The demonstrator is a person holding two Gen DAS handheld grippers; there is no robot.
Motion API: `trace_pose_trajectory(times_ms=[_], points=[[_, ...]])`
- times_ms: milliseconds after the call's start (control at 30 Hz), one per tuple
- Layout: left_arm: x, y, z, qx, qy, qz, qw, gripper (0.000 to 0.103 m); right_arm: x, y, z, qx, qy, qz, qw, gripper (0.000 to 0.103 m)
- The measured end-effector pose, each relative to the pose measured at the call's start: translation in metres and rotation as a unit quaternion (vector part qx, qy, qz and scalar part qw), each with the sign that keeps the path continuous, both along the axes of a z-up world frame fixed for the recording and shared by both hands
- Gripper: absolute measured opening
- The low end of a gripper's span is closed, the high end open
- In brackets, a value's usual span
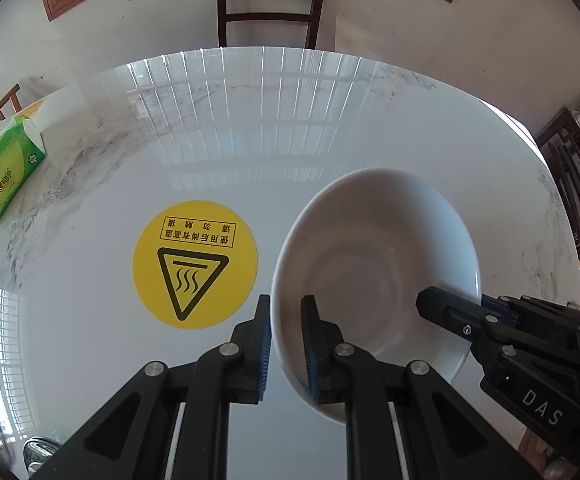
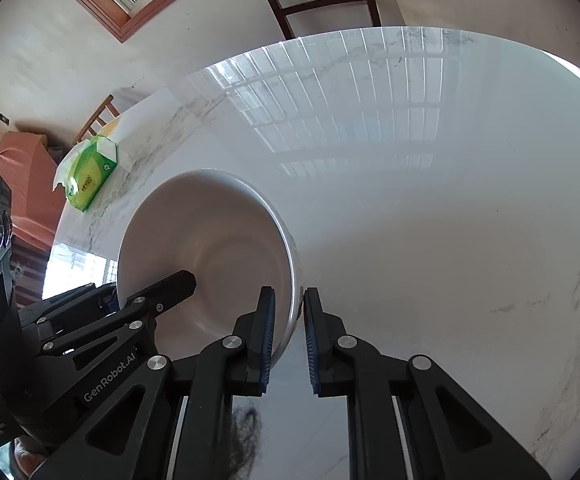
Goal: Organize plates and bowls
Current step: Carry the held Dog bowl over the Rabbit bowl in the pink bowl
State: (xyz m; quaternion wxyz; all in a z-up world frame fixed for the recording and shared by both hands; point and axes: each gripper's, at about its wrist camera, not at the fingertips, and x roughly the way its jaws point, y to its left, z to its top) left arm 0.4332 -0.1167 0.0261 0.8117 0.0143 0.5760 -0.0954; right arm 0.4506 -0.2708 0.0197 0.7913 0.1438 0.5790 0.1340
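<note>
Bowl [image 1: 373, 276] rim straddled by both my hand-held grippers: left hand-held gripper [image 1: 286, 344] on its left edge, right hand-held gripper [image 2: 290, 340] on its right edge, jaws narrowly apart, can't tell if clamped. Bowl sits tilted over white marble tabletop [image 1: 250, 140], beside yellow hot-surface sticker [image 1: 195, 264]. Green tissue pack [image 1: 6, 168] far left.

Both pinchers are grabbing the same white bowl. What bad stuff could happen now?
1. The left gripper and right gripper each straddle only the thin rim of the bowl, on opposite sides. If one pulls harder, the smooth rim could slip out and the bowl could drop.
2. The table looks hard and glossy, so a dropped bowl might chip or slide.
3. Squeezing the rim unevenly could tip the bowl.
</note>
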Motion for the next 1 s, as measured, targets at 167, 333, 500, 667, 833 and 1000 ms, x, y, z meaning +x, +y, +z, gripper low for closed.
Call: trace_pose_trajectory(times_ms=[167, 333, 500, 667, 833, 1000], points=[[-0.024, -0.002, 0.021, 0.0, -0.02, -0.002, 0.9998, 0.015, -0.021, -0.002, 0.018, 0.016, -0.002, -0.002, 1.0, 0.013], [-0.053, -0.005, 0.045, 0.003, -0.043, -0.005, 0.999, 0.015, -0.046, 0.0, 0.042, 0.015, -0.013, 0.006, 1.0, 0.013], [-0.083, -0.003, 0.065, -0.001, -0.058, -0.009, 0.9983, 0.015, -0.073, 0.001, 0.061, 0.022, -0.023, 0.012, 0.999, 0.013], [-0.124, 0.001, 0.084, 0.008, -0.078, -0.013, 0.9969, 0.015, -0.105, 0.008, 0.074, 0.026, -0.031, 0.021, 0.999, 0.014], [-0.158, 0.009, 0.095, 0.008, -0.091, -0.017, 0.9957, 0.015, -0.138, 0.015, 0.085, 0.027, -0.035, 0.033, 0.998, 0.014], [-0.191, 0.019, 0.104, 0.005, -0.098, -0.019, 0.995, 0.015, -0.167, 0.022, 0.092, 0.025, -0.041, 0.043, 0.998, 0.014]])
